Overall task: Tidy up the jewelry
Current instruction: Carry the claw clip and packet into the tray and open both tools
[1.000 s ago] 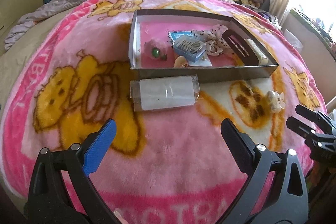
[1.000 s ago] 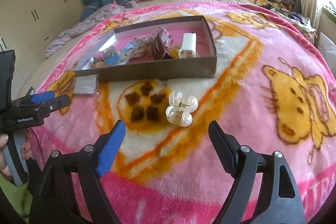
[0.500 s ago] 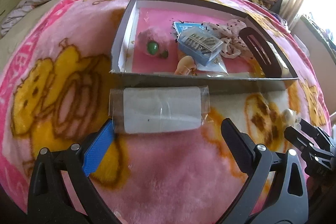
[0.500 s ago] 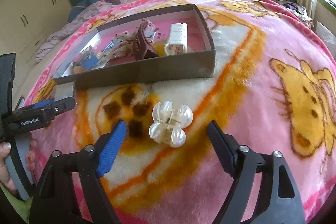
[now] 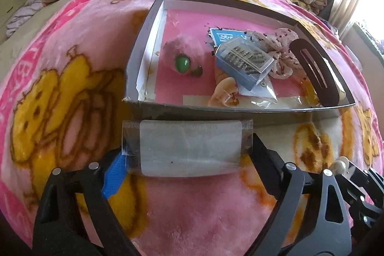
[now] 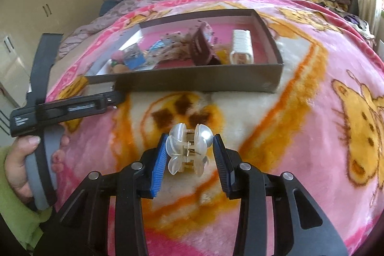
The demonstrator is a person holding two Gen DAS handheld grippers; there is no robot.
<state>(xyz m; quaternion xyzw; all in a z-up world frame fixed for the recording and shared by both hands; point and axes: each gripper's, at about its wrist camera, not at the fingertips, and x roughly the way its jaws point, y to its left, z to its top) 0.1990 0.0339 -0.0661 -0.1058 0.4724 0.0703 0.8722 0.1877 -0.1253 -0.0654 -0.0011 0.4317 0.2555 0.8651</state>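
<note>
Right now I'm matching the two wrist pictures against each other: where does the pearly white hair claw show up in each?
Left wrist view: the hair claw peeks out at the lower right edge, beside the right gripper.
Right wrist view: the hair claw sits low in the centre, between the right gripper fingers, which have just been closing.
Shared landmark: the grey box on the pink blanket.
</note>
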